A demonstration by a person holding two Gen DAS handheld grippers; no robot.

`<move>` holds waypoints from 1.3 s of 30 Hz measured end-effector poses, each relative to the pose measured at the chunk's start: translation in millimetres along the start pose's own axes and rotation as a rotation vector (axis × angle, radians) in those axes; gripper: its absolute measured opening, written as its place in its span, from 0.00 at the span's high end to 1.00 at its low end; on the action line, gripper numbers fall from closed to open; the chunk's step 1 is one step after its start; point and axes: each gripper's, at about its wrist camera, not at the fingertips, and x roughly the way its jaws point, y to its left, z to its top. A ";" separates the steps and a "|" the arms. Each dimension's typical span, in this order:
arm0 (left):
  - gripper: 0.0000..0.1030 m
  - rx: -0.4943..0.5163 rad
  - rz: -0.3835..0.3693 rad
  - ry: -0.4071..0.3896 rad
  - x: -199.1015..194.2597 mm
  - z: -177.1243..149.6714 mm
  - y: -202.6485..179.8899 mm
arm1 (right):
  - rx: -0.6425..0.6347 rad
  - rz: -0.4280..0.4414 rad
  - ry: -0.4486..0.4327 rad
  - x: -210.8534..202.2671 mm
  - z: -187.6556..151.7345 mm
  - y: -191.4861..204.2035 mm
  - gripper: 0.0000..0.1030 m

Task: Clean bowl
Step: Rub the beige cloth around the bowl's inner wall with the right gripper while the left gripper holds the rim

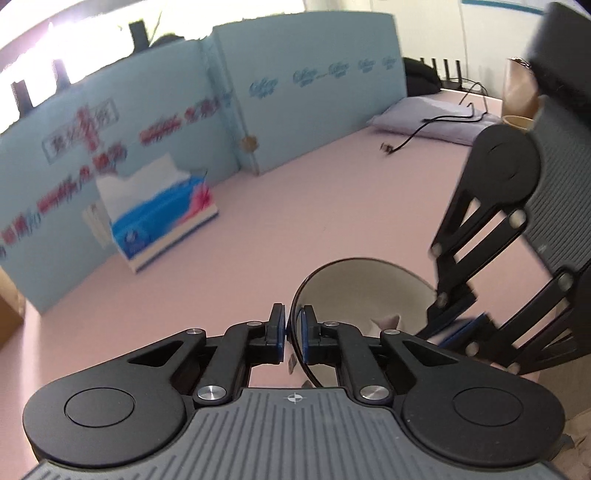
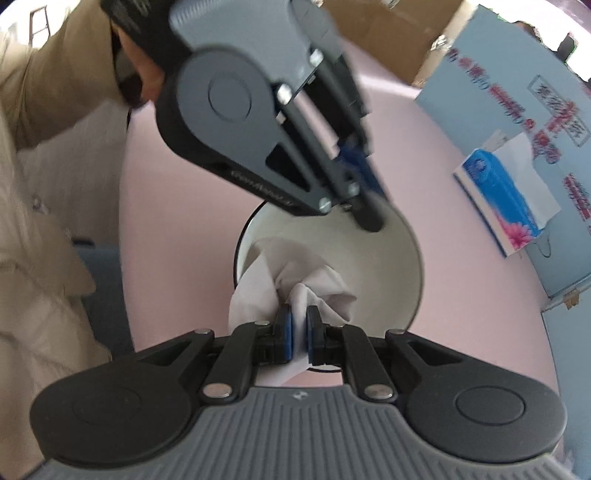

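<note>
A white bowl with a dark rim (image 1: 364,288) (image 2: 369,266) is held tilted above the pink table. My left gripper (image 1: 293,334) is shut on the bowl's rim, one pad inside and one outside; in the right wrist view it reaches in from above and pinches the far rim (image 2: 364,199). My right gripper (image 2: 298,334) is shut on a crumpled white tissue (image 2: 291,280), which is pressed inside the bowl. In the left wrist view the right gripper (image 1: 456,319) enters from the right, and a bit of tissue (image 1: 388,321) shows in the bowl.
A blue tissue box (image 1: 159,218) (image 2: 506,199) stands on the pink table (image 1: 295,192) by light blue foam walls (image 1: 295,74). A grey cushion and black cable (image 1: 436,122) lie far right. The person's beige sleeve (image 2: 55,74) is at left. A cardboard box (image 2: 399,33) stands behind.
</note>
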 end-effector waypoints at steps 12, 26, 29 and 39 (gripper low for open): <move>0.87 -0.001 -0.020 -0.007 5.9 3.9 -2.7 | -0.290 -0.322 0.166 19.8 -1.3 32.7 0.93; 0.87 -0.024 -0.034 -0.006 9.8 2.8 4.3 | -0.308 -0.367 0.154 14.7 4.8 18.0 0.94; 0.87 -0.030 -0.040 -0.011 9.8 3.6 5.5 | -0.253 -0.306 0.165 12.9 2.5 13.8 0.94; 0.87 -0.032 -0.051 -0.017 7.5 3.5 4.5 | -0.095 -0.072 0.151 -0.7 7.0 0.8 0.93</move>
